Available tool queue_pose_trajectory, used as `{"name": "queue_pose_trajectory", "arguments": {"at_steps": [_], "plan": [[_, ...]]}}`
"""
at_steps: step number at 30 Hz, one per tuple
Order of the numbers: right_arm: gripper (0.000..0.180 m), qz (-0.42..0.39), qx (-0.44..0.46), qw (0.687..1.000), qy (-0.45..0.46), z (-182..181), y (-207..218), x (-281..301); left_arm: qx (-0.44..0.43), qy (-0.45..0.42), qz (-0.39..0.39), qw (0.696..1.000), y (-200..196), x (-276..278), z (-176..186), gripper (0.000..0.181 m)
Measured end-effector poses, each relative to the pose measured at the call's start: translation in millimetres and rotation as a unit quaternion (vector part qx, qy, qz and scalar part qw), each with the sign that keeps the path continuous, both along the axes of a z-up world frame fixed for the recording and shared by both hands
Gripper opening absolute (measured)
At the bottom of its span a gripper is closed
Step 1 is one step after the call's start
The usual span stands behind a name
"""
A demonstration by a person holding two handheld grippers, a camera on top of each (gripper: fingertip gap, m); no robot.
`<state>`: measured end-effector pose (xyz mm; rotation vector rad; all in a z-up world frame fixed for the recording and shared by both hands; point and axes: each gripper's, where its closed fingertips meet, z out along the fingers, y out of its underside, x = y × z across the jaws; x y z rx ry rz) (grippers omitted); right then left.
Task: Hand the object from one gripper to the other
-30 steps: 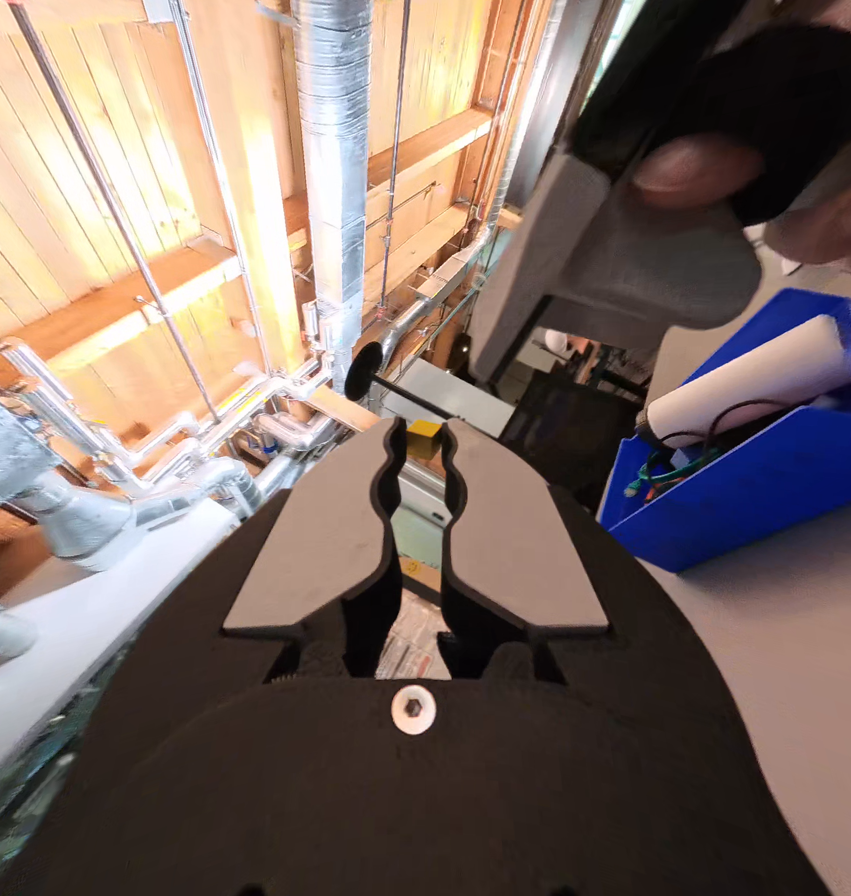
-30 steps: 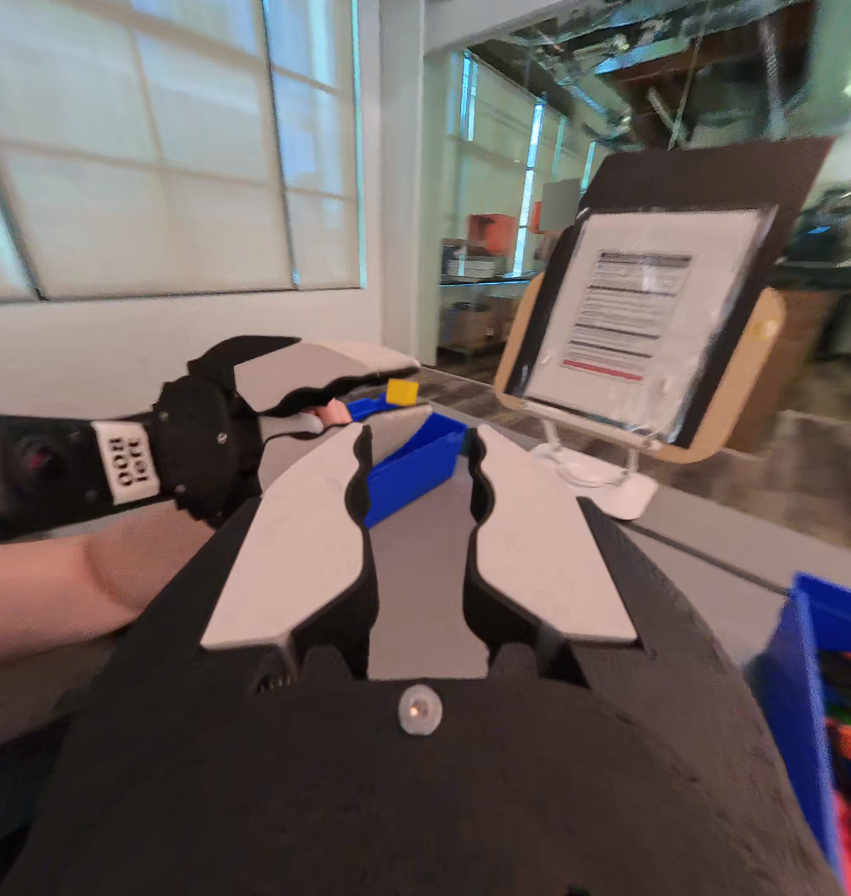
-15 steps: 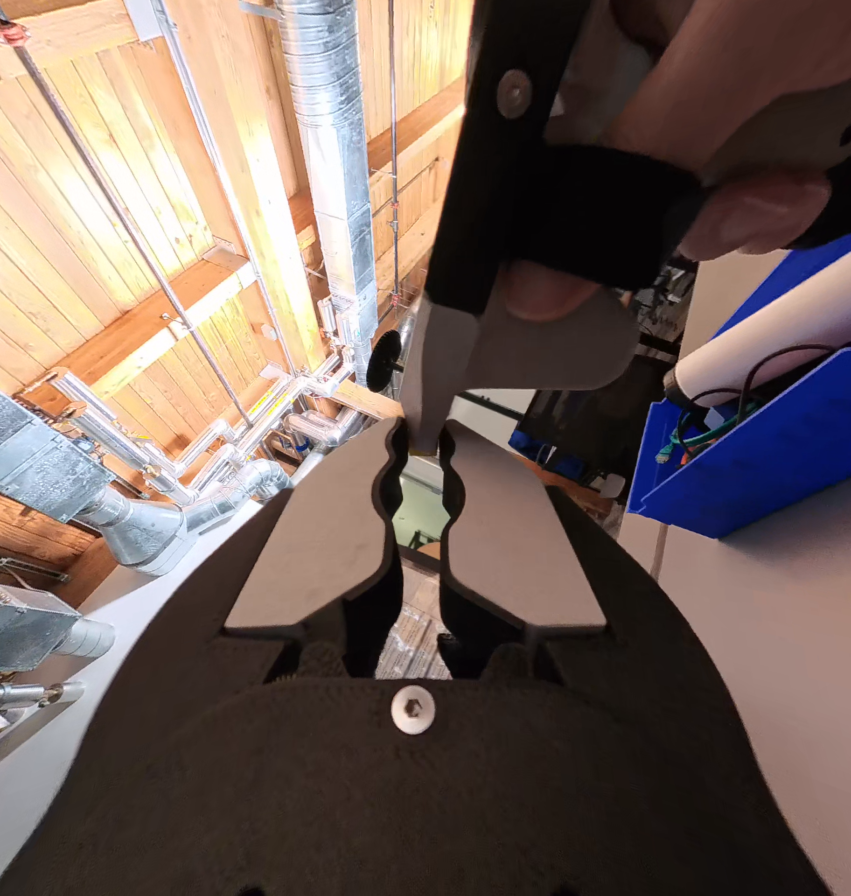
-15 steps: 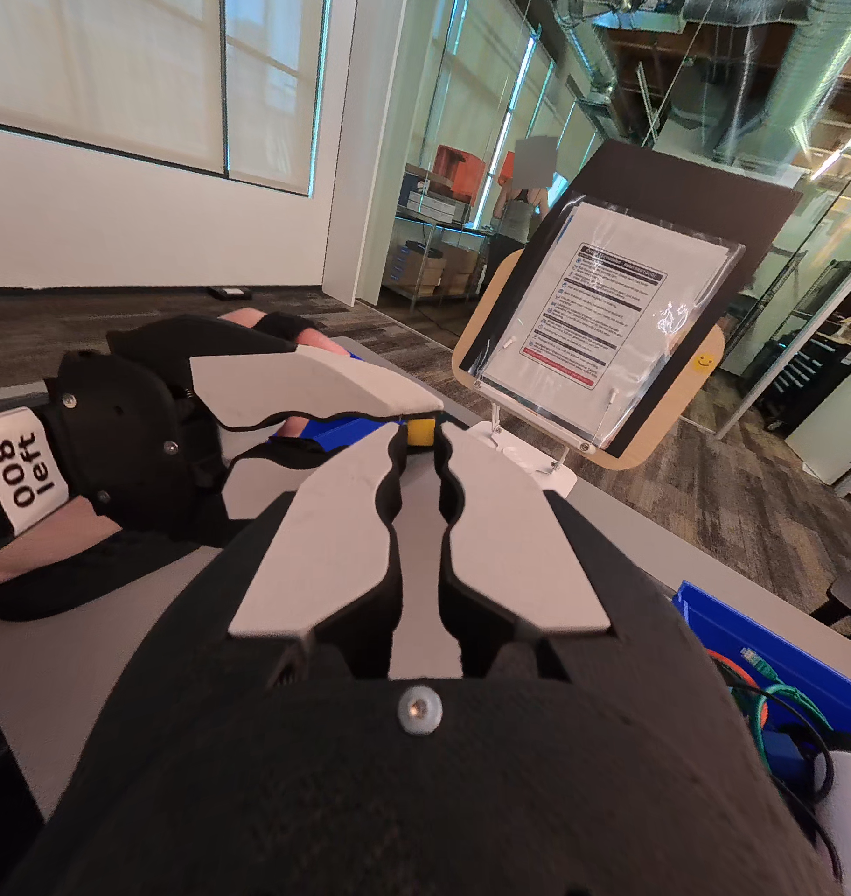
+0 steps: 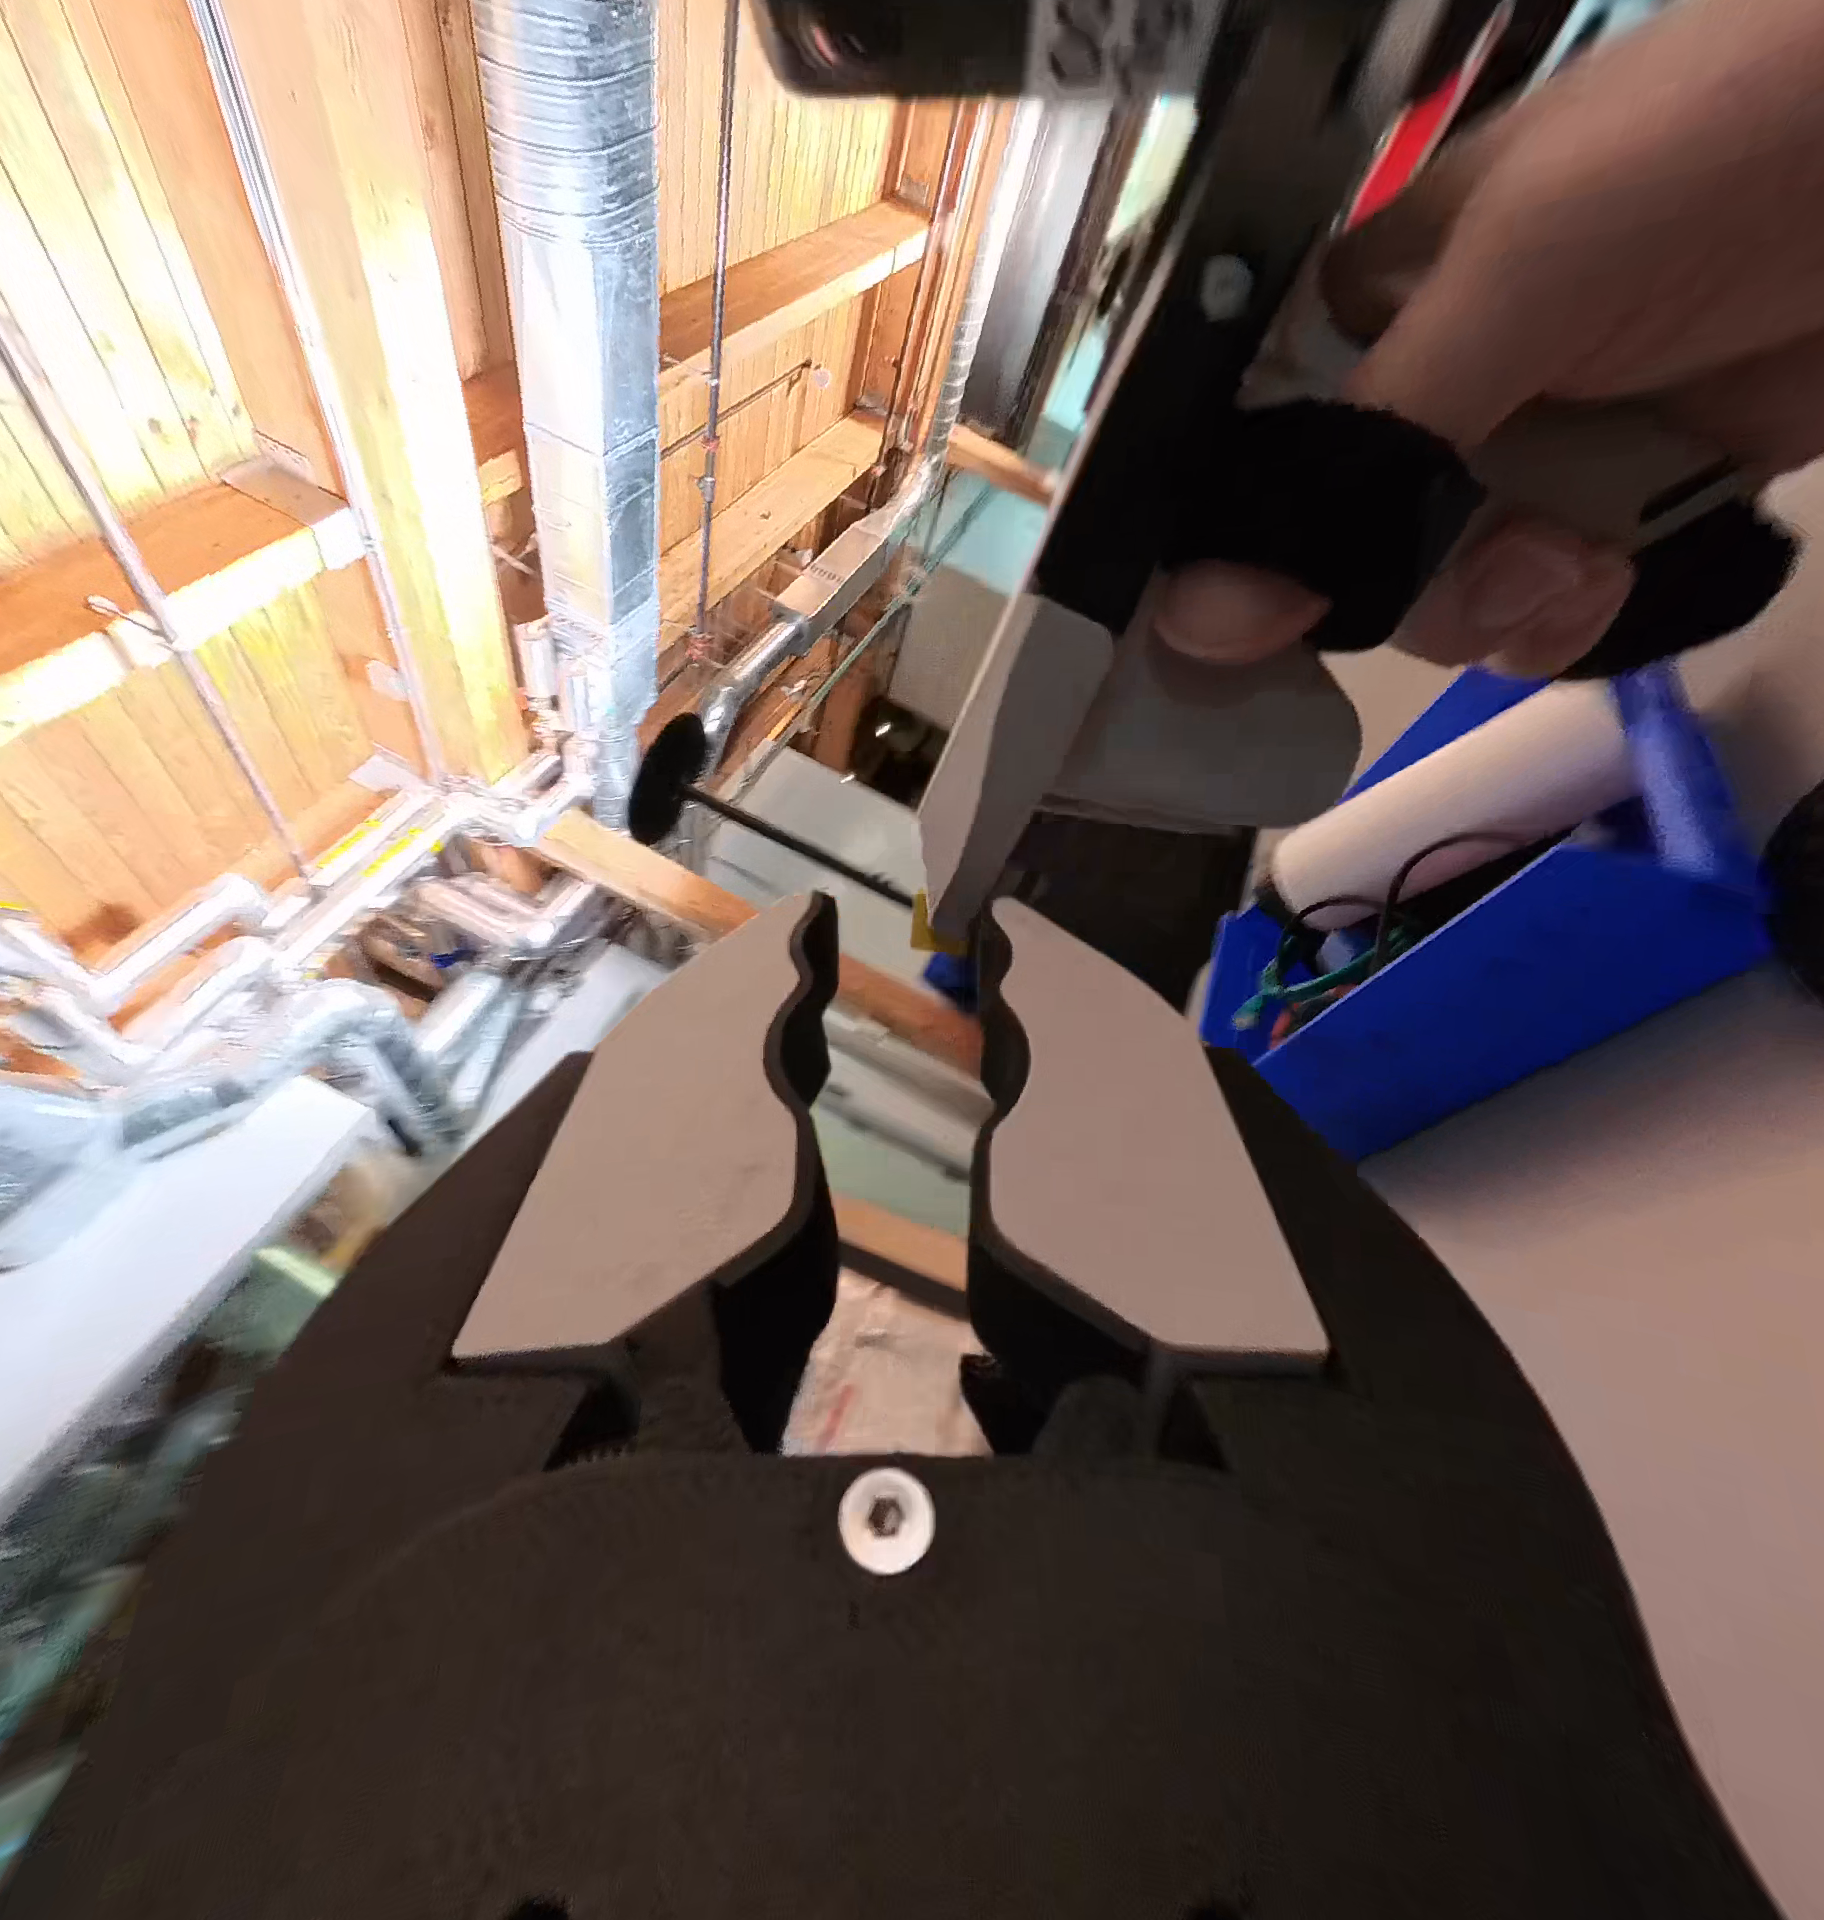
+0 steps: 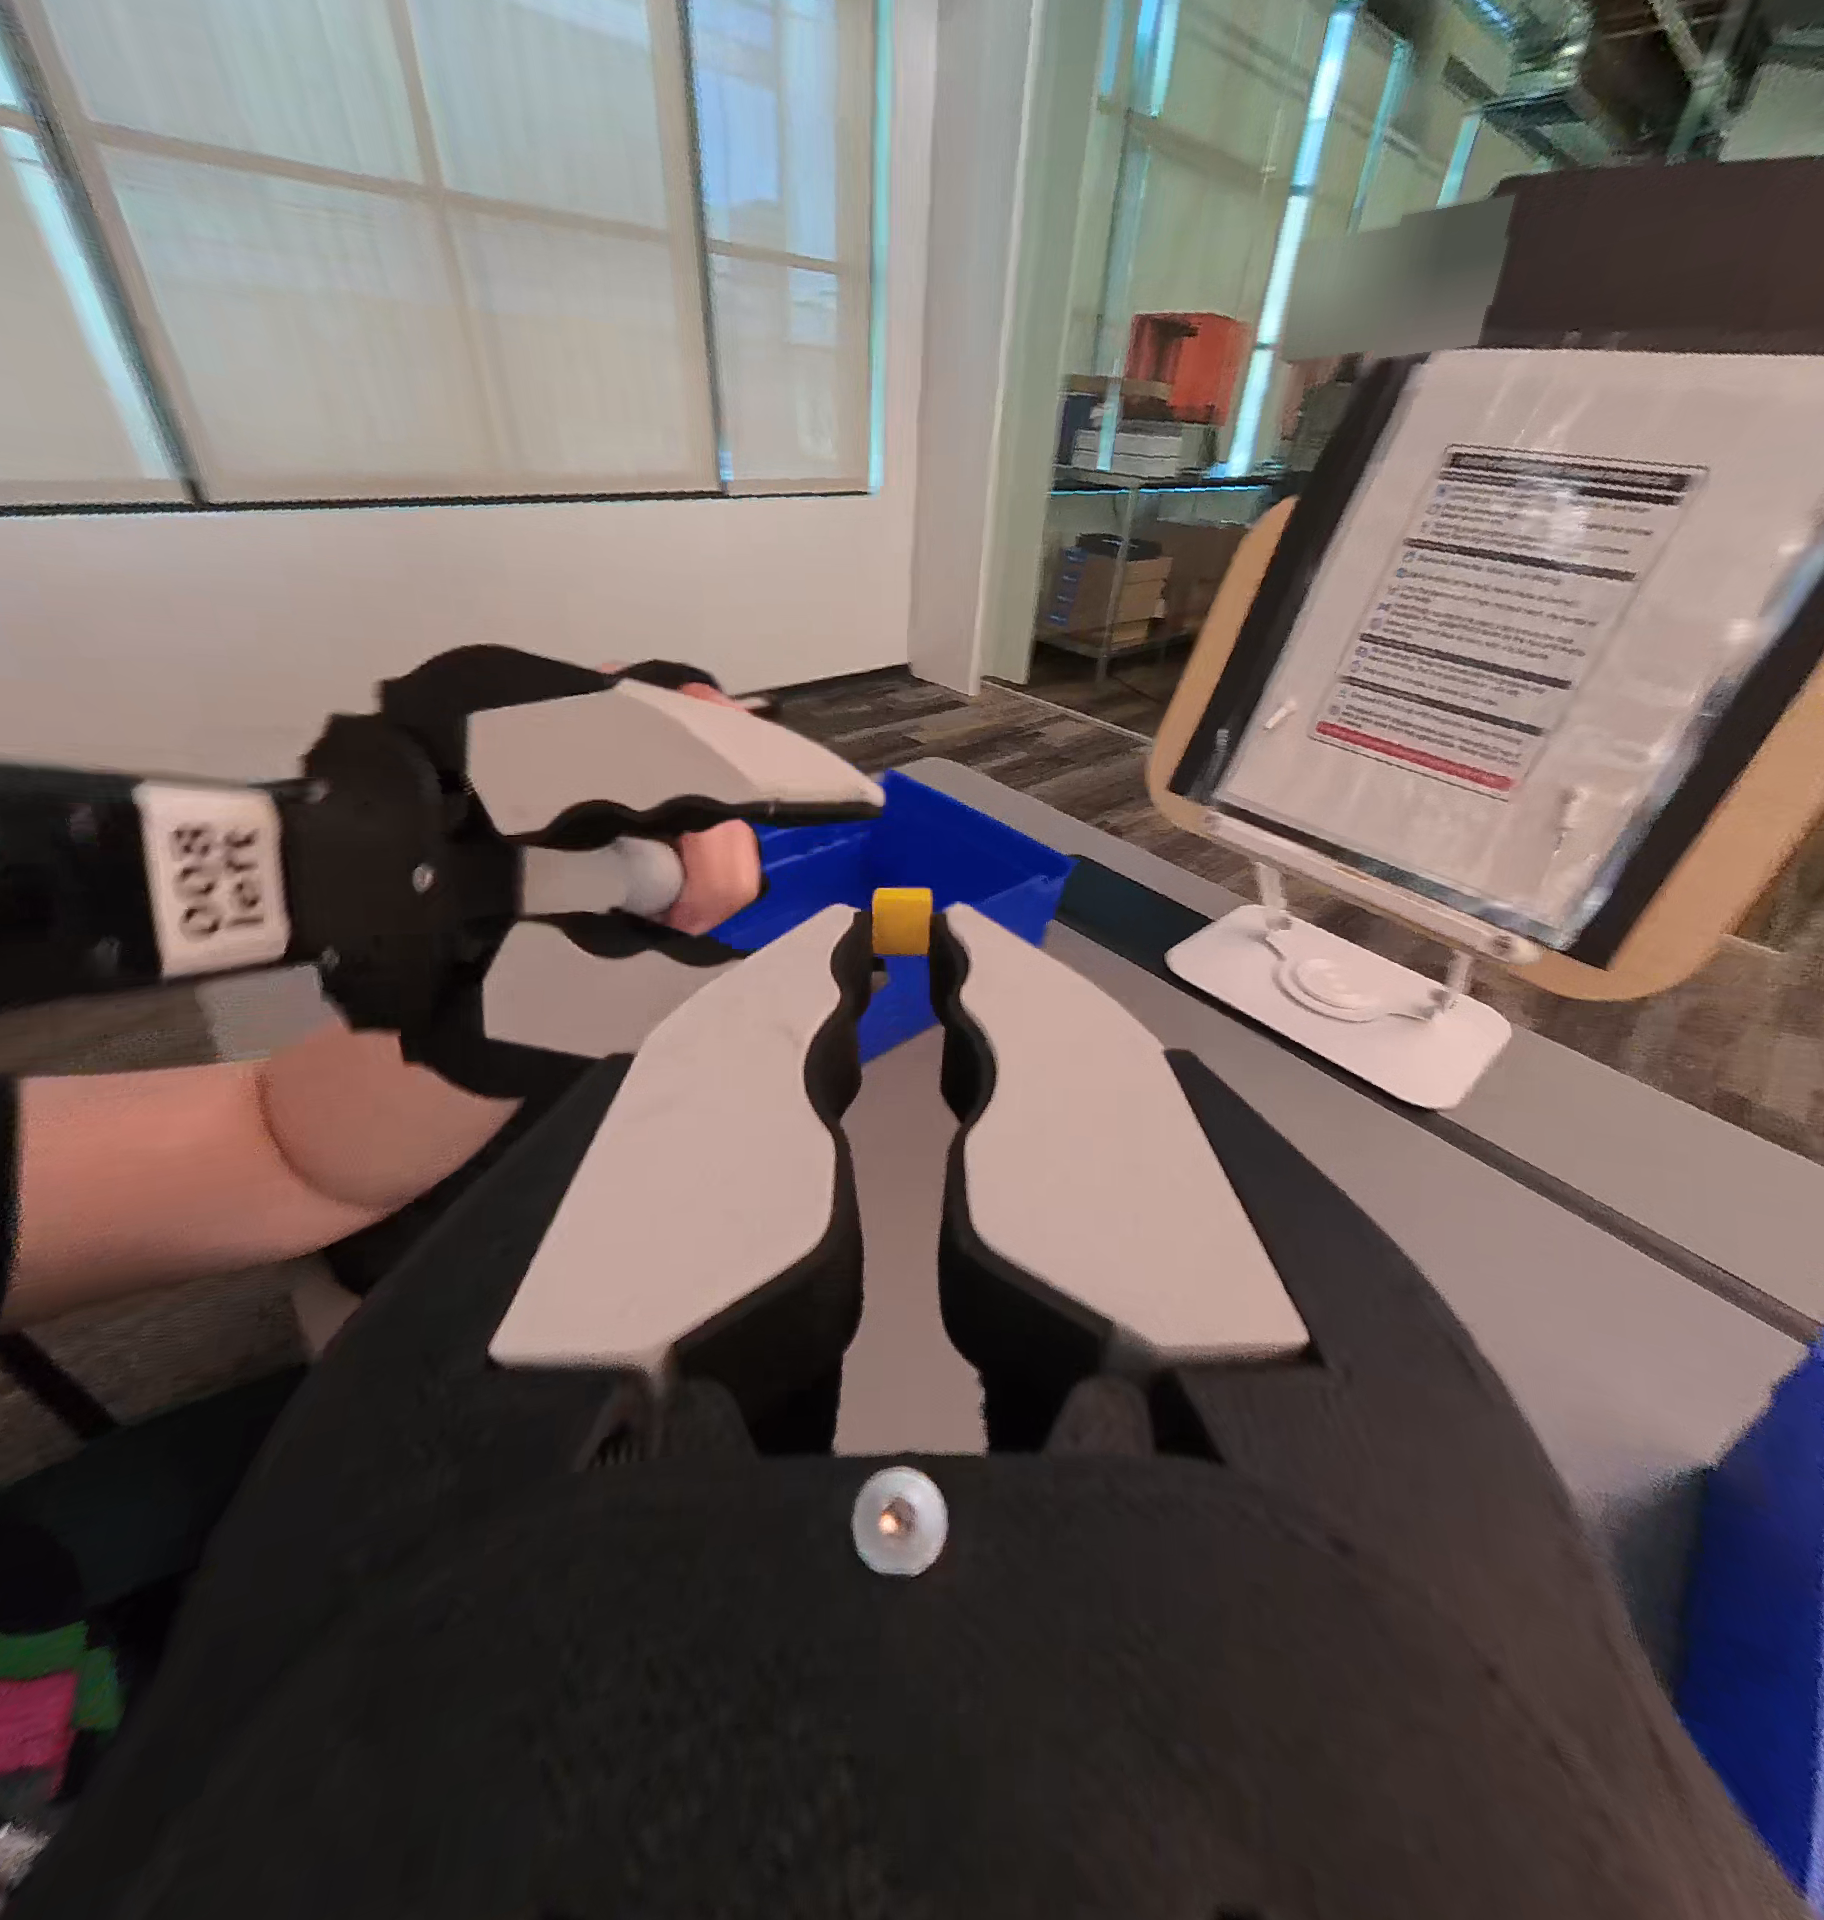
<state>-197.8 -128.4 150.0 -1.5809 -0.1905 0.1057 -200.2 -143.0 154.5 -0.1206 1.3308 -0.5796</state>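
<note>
Beyond the left hand-held gripper (image 5: 903, 925), a blue plastic bin (image 5: 1510, 997) holds a white roll (image 5: 1448, 790) and cables (image 5: 1334, 956). The small yellow cube (image 6: 902, 921) sits pinched between the right hand-held gripper (image 6: 900, 930) tips; the left stands open, empty.

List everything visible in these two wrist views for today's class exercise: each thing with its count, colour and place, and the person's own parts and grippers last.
yellow block: one, yellow, between the right gripper's fingertips
blue bins: at least two, blue, on the table; one holds a white roll and cables
sign stand: one, white sheet on tan board, on the table's right
table: one, grey
ceiling duct: one, silver, overhead
right gripper: grey fingers, shut on the block
left gripper: grey fingers, open, empty
hands: two, gloved, holding the grippers
</note>
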Motion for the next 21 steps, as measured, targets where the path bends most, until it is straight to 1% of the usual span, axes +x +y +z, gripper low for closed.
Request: {"name": "queue_pose_trajectory", "arguments": {"at_steps": [1, 2, 3, 4, 5, 6, 8, 9, 11, 13, 15, 17, 20, 21], "plan": [[0.011, 0.031, -0.002, 0.999, 0.008, 2.2, -1.1, -2.9, -0.036, 0.031, -0.035, 0.998, -1.8, -2.8, 0.3, 0.024], [0.011, 0.067, -0.01, 0.997, 0.025, 3.7, -2.7, -5.6, -0.075, 0.082, -0.082, 0.99, -5.8, -6.6, -2.2, 0.023], [0.011, 0.111, -0.026, 0.992, 0.051, 3.9, -4.9, -9.1, -0.108, 0.139, -0.135, 0.975, -11.3, -13.6, -5.5, 0.025], [0.011, 0.165, -0.05, 0.982, 0.08, 3.8, -9.0, -15.1, -0.132, 0.179, -0.184, 0.958, -15.2, -23.1, -5.2, 0.031], [0.011, 0.218, -0.068, 0.968, 0.107, 5.5, -14.2, -22.1, -0.144, 0.196, -0.223, 0.944, -16.4, -33.1, -2.0, 0.037], [0.011, 0.268, -0.088, 0.95, 0.132, 6.4, -20.4, -29.6, -0.143, 0.2, -0.251, 0.936, -16.1, -42.8, 0.4, 0.036], [0.011, 0.356, -0.153, 0.907, 0.165, 1.4, -34.2, -46.0, -0.11, 0.209, -0.273, 0.932, -14.8, -56.1, -3.0, 0.035], [0.011, 0.376, -0.181, 0.893, 0.168, -3.2, -37.3, -51.8, -0.092, 0.212, -0.272, 0.934, -14.4, -59.2, -6.4, 0.035], [0.011, 0.388, -0.216, 0.882, 0.158, -12.5, -36.9, -60.7, -0.071, 0.222, -0.275, 0.933, -19.0, -63.2, -13.1, 0.035], [0.011, 0.408, -0.24, 0.868, 0.149, -18.8, -39.6, -71.2, -0.074, 0.251, -0.297, 0.918, -30.5, -67.4, -19.8, 0.033], [0.011, 0.416, -0.255, 0.862, 0.14, -24.5, -40.8, -77.9, -0.082, 0.276, -0.306, 0.907, -39.0, -66.0, -25.6, 0.033], [0.011, 0.416, -0.265, 0.859, 0.135, -29.2, -41.4, -81.5, -0.071, 0.278, -0.303, 0.909, -43.0, -62.8, -31.3, 0.029], [0.011, 0.413, -0.266, 0.858, 0.151, -27.9, -41.8, -80.8, -0.054, 0.258, -0.304, 0.916, -45.5, -63.5, -31.5, 0.026], [0.011, 0.41, -0.266, 0.858, 0.157, -27.1, -41.8, -79.7, -0.047, 0.255, -0.303, 0.917, -46.1, -64.1, -32.2, 0.021]]}}
